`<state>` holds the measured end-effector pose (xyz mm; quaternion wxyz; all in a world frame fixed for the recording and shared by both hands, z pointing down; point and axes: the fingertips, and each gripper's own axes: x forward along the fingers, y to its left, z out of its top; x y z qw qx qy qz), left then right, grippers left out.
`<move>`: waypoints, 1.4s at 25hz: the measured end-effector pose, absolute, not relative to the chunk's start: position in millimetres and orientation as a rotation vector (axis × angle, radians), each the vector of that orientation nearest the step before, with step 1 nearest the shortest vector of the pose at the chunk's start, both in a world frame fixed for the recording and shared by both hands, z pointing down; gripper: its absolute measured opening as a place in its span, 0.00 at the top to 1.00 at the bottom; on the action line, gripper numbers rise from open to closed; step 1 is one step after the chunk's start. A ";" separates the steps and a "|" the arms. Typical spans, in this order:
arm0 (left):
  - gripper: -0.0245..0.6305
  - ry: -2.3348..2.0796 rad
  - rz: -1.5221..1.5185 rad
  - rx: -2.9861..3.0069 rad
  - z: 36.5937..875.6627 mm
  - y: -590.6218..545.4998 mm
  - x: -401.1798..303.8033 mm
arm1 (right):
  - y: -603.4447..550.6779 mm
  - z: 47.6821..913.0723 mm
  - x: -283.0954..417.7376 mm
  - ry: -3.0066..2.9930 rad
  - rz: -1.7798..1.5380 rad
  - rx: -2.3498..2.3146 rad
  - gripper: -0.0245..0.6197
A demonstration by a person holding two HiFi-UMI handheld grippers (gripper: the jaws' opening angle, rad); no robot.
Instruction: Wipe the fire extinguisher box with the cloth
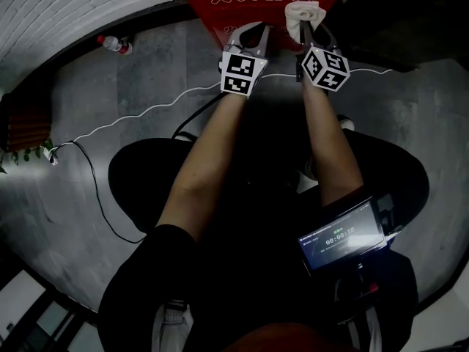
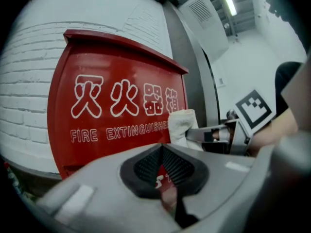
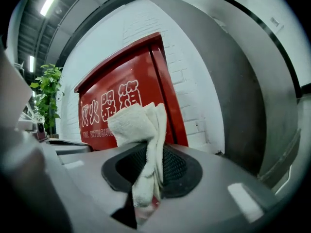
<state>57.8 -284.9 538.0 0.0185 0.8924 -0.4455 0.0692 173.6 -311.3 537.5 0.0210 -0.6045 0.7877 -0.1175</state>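
Right gripper view: the right gripper (image 3: 154, 152) is clamped on a folded white cloth (image 3: 133, 123), which stands up out of the jaws in front of the red fire extinguisher box (image 3: 121, 98) set against a white brick wall (image 3: 194, 106). I cannot tell whether cloth and box touch. The left gripper (image 2: 163, 148) has its 2 jaws closed together, holding nothing, and points at the box front just beside the cloth.

The fire extinguisher box (image 2: 121, 67) is red with white lettering, the cloth (image 3: 131, 125) cream. Black-and-white square markers pattern the left gripper (image 1: 253, 28) and right gripper (image 1: 308, 22). White brick wall (image 1: 66, 6) at ten o'clock.
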 end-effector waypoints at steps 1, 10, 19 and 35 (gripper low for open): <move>0.96 -1.378 0.216 2.773 538.1 -283.8 59.0 | -310.3 536.7 179.9 2.427 -0.365 -1.890 0.83; 0.96 -1.407 0.229 2.750 543.6 -285.3 47.0 | -305.8 549.4 224.1 2.251 -0.483 -2.011 0.83; 0.96 -1.489 0.206 2.610 550.7 -266.8 -15.6 | -273.7 555.7 87.1 2.569 -0.397 -1.670 0.83; 0.96 -1.615 0.309 2.446 614.2 -266.6 -93.0 | -279.3 628.2 -29.2 2.721 -0.663 -1.420 0.83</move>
